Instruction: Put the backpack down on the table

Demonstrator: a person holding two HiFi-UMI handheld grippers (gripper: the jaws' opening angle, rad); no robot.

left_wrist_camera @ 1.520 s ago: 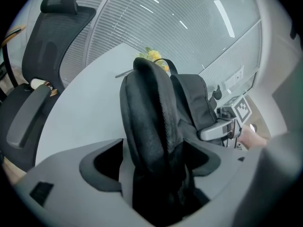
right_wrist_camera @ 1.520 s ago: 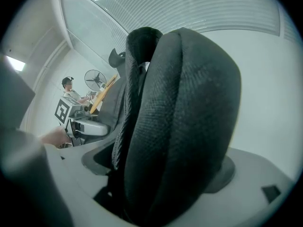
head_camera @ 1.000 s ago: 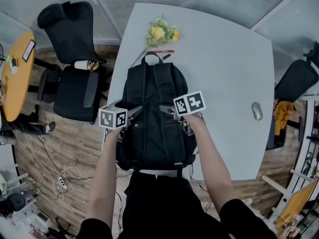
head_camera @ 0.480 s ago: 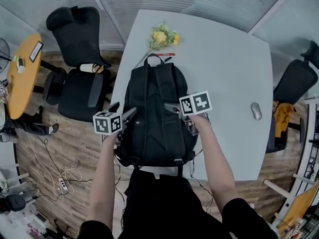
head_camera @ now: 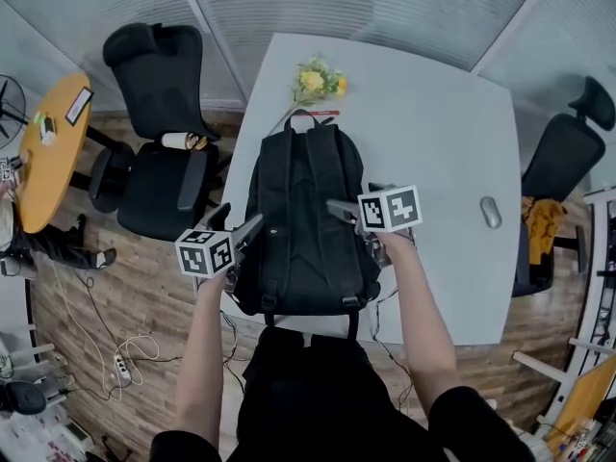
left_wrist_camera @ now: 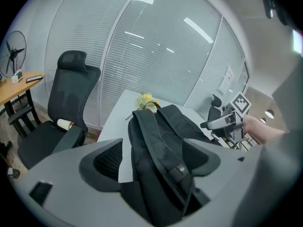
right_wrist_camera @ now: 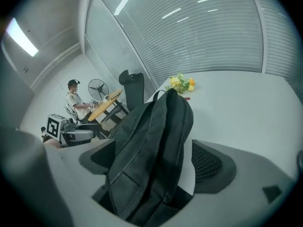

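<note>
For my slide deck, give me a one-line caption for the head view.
Black backpack lies straps-up on the white table between left gripper and right gripper, both open; yellow flowers beyond.

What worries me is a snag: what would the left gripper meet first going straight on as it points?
Probably the backpack: its shoulder strap lies directly ahead between the left gripper's open jaws, though depth is unclear.

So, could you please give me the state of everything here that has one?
backpack: lying flat on the table, straps up.
left gripper: open, jaws astride the backpack's side.
right gripper: open, jaws astride the other side.
flowers: lying on the table beyond the backpack.
</note>
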